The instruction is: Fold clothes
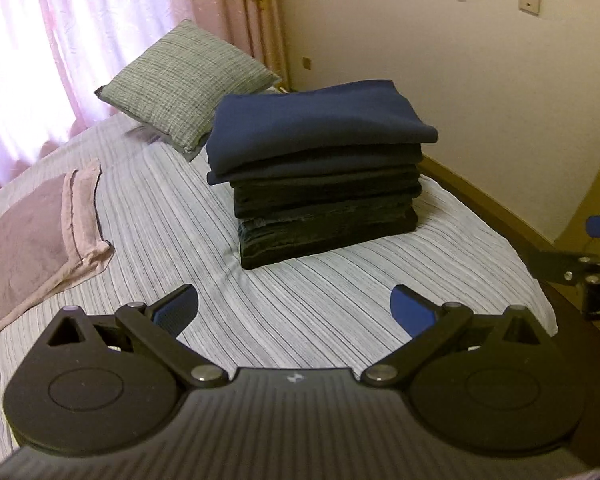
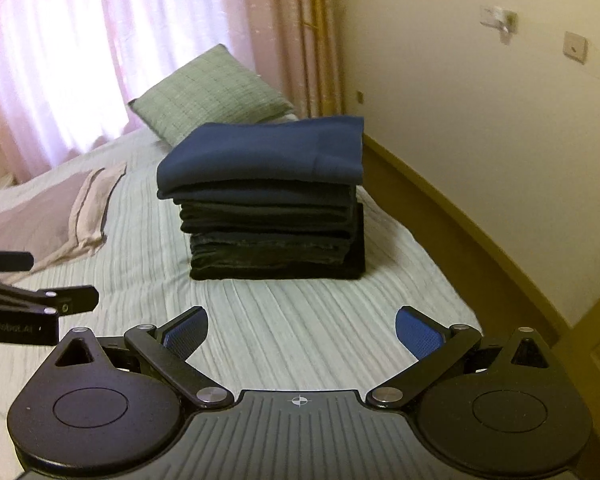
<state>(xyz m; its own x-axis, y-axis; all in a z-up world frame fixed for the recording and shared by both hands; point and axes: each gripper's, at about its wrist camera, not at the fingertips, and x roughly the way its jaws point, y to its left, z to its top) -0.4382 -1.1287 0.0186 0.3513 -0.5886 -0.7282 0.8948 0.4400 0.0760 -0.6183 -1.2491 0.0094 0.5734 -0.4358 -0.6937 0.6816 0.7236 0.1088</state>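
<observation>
Both grippers are just hanging over the near end of the bed, nothing in either one. The left gripper [image 1: 294,308] has its blue-padded fingers [image 1: 410,312] spread wide with only striped bedspread [image 1: 148,220] showing between them, and the right gripper [image 2: 302,330] is spread just as wide over the same cover. They sit side by side: the right one pokes into the left camera's right edge, and the left one shows at the left edge of the right camera. Straight ahead of both, well apart from the fingertips, is the stack of folded clothes [image 1: 324,196] sitting on the bed, dark pieces at the bottom and a navy blue folded garment [image 1: 320,124] on top, its edges hanging out a bit past the layers under it. Left of the stack lies a mauve pillow [image 1: 24,256], flat on the cover. Behind the stack a grey-green woven cushion [image 1: 184,80] is propped up at a tilt, with pink curtains [image 1: 60,40] beyond it and a cream wall [image 1: 460,60] to the right.
</observation>
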